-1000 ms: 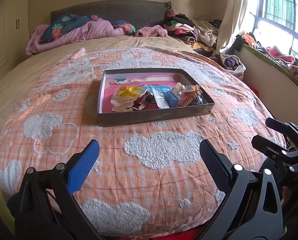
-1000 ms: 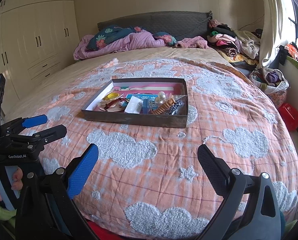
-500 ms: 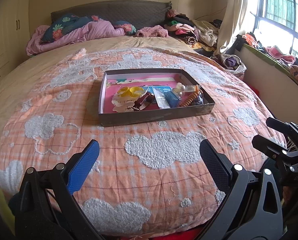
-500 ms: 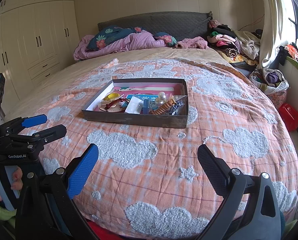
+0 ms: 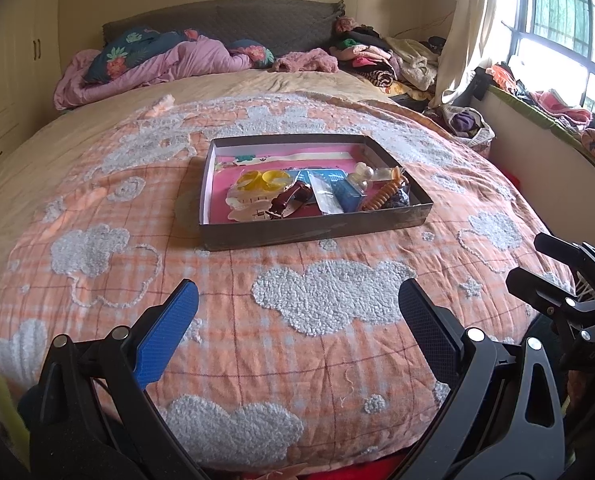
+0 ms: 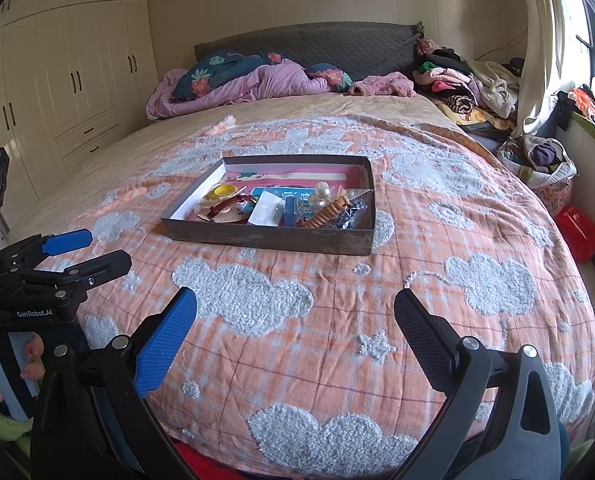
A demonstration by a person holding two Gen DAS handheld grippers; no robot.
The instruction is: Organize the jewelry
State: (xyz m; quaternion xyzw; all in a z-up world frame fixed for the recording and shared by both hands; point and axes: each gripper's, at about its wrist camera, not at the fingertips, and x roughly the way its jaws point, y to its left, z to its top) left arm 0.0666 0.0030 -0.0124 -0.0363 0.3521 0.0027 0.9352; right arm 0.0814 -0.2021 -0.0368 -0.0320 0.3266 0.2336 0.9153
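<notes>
A shallow dark box [image 5: 305,236] with a pink floor lies on the bed, holding a jumble of jewelry: a yellow ring-shaped piece [image 5: 263,179], a dark red clip [image 5: 291,198], a blue card box [image 5: 347,196], pearly beads [image 5: 363,172] and an orange spiral piece [image 5: 385,196]. It also shows in the right wrist view [image 6: 265,236], with the orange spiral [image 6: 329,212]. My left gripper [image 5: 297,312] is open and empty, well short of the box. My right gripper [image 6: 295,314] is open and empty too, also near the bed's front edge.
The orange plaid bedspread [image 5: 329,300] with fluffy cloud patches covers the bed. A purple quilt and pillows [image 5: 165,64] lie at the headboard, a clothes pile [image 5: 381,60] at the back right. A basket [image 6: 541,164] and red object [image 6: 577,232] sit on the floor right.
Both grippers have crept slightly forward toward the box. Both stay open and empty.
</notes>
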